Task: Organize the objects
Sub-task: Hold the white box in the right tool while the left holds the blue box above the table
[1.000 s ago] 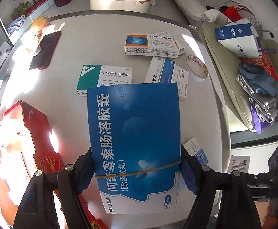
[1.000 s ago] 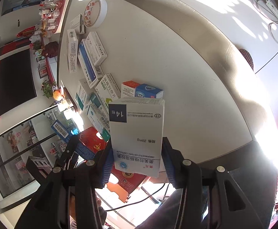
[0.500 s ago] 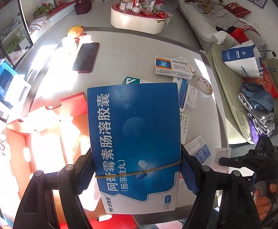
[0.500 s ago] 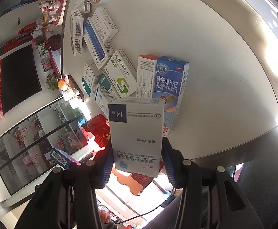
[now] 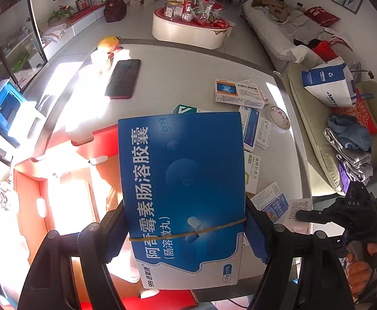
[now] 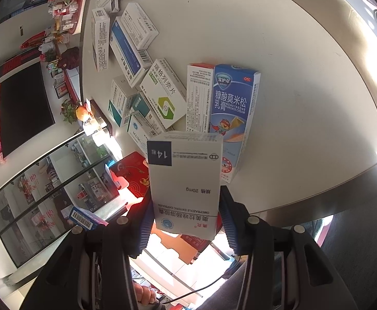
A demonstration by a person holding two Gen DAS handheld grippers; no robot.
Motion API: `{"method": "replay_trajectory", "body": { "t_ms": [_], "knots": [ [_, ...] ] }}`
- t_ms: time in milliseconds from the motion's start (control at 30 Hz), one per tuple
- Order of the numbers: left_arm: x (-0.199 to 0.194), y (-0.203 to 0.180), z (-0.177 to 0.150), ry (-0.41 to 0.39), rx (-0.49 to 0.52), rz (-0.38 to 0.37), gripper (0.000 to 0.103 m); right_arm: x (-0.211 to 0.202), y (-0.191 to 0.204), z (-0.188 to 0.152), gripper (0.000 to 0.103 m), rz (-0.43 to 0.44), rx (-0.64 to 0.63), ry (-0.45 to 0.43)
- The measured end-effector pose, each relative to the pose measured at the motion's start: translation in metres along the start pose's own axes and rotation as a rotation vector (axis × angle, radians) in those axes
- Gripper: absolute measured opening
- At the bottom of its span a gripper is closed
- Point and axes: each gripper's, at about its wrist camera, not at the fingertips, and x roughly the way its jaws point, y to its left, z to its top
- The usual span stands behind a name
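We grip with left gripper the blue medicine box, above red box at 9 o'clock | we clamp with right gripper the white capsule box, cream box on table at 12 o'clock

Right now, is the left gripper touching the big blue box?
Touching. The left wrist view shows the left gripper closed on the blue box, with a blue finger pad pressed against each side edge and no gap.

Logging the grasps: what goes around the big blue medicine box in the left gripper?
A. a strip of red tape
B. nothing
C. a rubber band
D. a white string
C: a thin tan rubber band crosses the blue medicine box near the left gripper jaws.
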Motion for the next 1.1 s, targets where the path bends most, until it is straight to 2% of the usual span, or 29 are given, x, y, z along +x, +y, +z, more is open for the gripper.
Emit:
{"method": "replay_trajectory", "body": {
  "t_ms": [1100],
  "knots": [
    [-0.0012,0.0068,-0.0061,0.001,-0.012,-0.001,0.082,0.0062,-0.0054,-0.0002,0.046,-0.015,0.008,0.003]
  ]
}}
